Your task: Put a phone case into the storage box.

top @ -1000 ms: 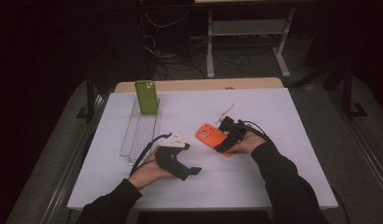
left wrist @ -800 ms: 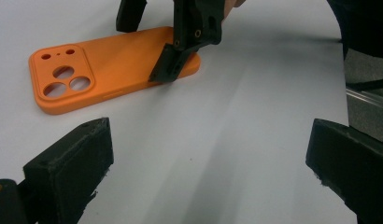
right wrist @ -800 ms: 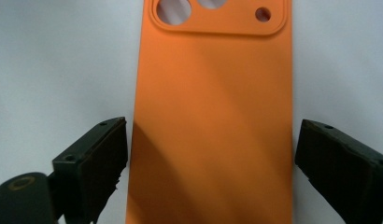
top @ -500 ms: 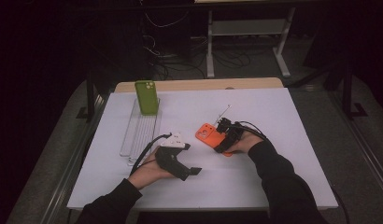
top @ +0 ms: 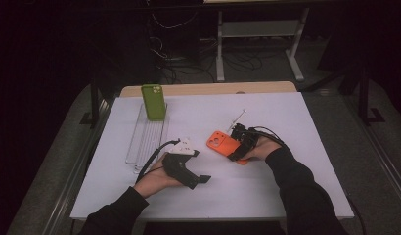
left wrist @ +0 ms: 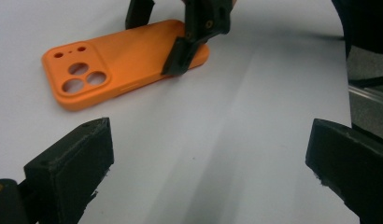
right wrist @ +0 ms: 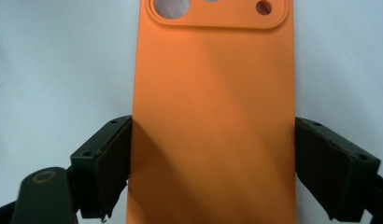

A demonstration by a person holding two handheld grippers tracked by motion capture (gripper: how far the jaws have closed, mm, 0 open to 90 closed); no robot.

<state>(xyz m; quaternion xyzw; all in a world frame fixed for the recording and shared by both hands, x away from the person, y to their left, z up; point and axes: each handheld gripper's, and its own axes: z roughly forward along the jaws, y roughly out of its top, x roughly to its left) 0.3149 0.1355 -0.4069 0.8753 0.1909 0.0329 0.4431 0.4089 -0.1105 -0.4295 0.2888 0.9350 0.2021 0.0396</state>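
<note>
An orange phone case (top: 219,142) lies back up on the white table top, camera holes pointing away from the right hand. My right gripper (top: 236,147) straddles its near end. Its jaws have just been closing, and in the right gripper view both pads (right wrist: 110,163) press on the long edges of the case (right wrist: 213,102). My left gripper (top: 201,180) rests on the table left of it. Its jaws (left wrist: 208,158) stand wide open with nothing between them, facing the case (left wrist: 124,60) and the right gripper (left wrist: 159,37).
A green phone case (top: 153,102) stands upright at the far end of a clear slotted rack (top: 148,134) on the table's left. A thin white stick (top: 237,118) lies just beyond the right hand. Dark floor, cables and a stand lie past the table's far edge.
The right hand has edged slightly toward the orange case, which has stayed in place. The left hand and its gripper have not moved.
</note>
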